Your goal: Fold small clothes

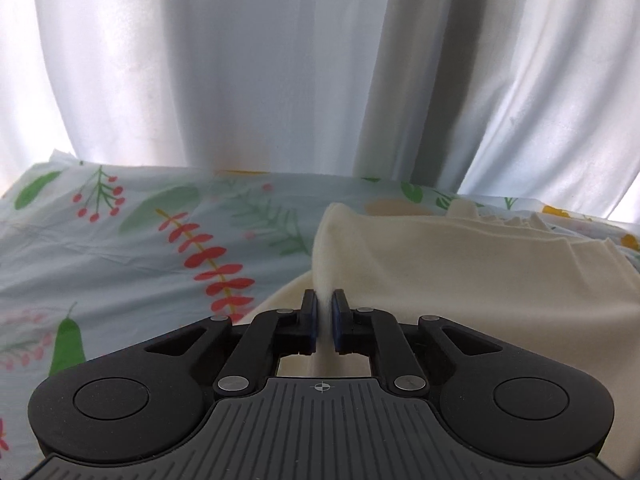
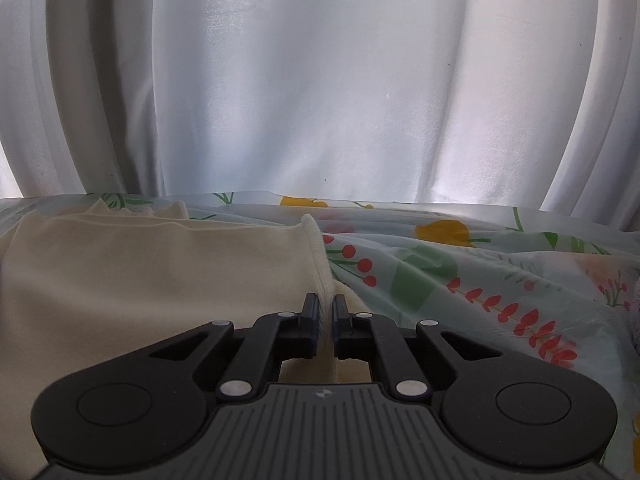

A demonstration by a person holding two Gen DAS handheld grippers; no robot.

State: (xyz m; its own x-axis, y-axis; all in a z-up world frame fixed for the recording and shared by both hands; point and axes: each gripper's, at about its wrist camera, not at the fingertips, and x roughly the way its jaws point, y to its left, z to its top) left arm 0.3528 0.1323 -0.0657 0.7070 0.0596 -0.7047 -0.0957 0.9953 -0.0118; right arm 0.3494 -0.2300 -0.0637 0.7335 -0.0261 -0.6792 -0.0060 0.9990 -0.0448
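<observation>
One cream-coloured soft knit garment (image 1: 432,264) lies on one pale blue tablecloth printed with red berries, green leaves and yellow flowers (image 1: 120,248), and two black two-finger grippers hold it, one at each side edge. Behind the cloth hangs one white pleated curtain (image 1: 240,64).

In the left wrist view, the left gripper (image 1: 324,300) has its blue-padded fingers (image 1: 310,312) drawn narrow, pinching a raised ridge of the garment's left edge; the rest of the garment spreads away to the right of the gripper.

In the right wrist view, the right gripper (image 2: 325,304) has its fingers (image 2: 311,312) just as narrow, clamped on the garment's (image 2: 140,280) ribbed right edge, which stands up between them. The garment stretches left of this gripper, with the tablecloth (image 2: 460,280) bare to its right and the curtain (image 2: 320,80) beyond.

At the garment's far edge a few layered folds and a small frilled or ribbed part show, too small to identify. What kind of garment this is cannot be told. Its near part is hidden under both gripper bodies.
</observation>
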